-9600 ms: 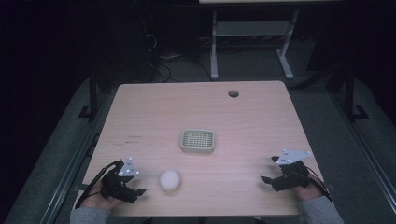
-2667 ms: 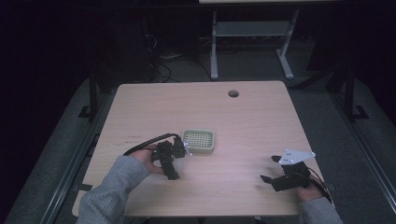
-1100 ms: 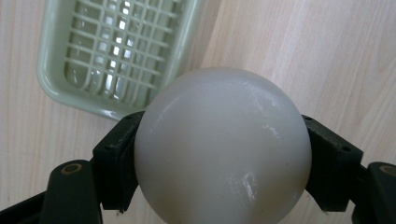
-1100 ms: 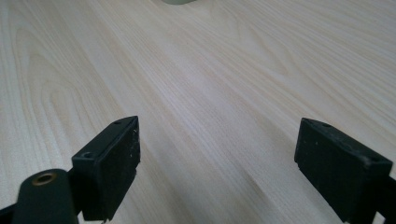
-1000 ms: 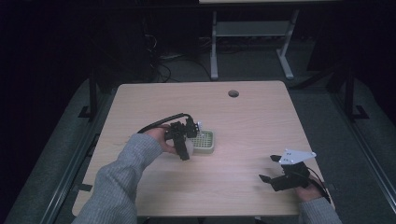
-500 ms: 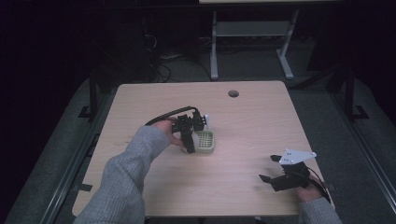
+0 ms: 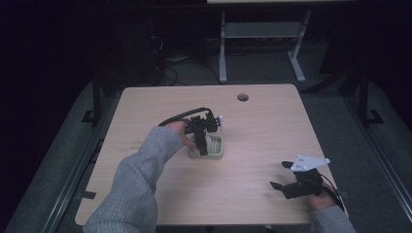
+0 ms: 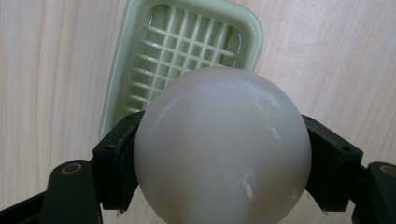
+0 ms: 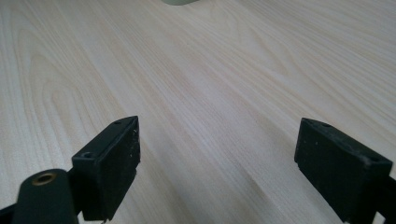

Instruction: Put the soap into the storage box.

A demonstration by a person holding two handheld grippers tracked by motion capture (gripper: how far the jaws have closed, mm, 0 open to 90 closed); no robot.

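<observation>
- Tongs first: our left gripper (image 8: 219, 186) is clamped on the white ball (image 8: 223, 147), one black jaw on each side of it.
- Ball hangs directly above the pale green basket (image 8: 121, 70), which lies just beyond the jaws, its long axis running away from them; we see nothing in it.
- We judge the coming move is a straight lowering and release.
- Our right gripper (image 9: 233, 163), jaws apart and holding nothing, rests well apart over the table (image 9: 224, 70).
</observation>
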